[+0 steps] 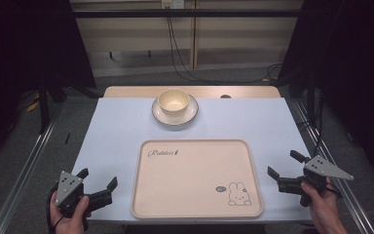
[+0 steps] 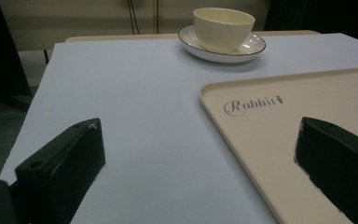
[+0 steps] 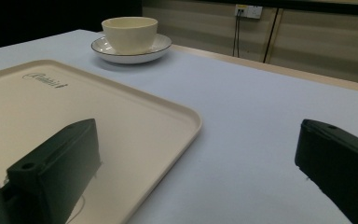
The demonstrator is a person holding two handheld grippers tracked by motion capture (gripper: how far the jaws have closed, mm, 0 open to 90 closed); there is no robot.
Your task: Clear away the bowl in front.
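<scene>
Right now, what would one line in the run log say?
left claw: open, empty | right claw: open, empty | bowl: on saucer | tray: bare

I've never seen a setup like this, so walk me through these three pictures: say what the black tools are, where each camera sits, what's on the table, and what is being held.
No machine here: a person holds a two-jaw tool in each hand. The high view looks down from above the person's side: the left tool is at bottom left, the right tool at bottom right. The other two pictures come from cameras riding on each tool, looking out between its black jaws. On the pale blue table lies a beige tray with a rabbit drawing. Beyond it a cream bowl stands on a saucer. Both tools are open, and neither holds anything.
</scene>
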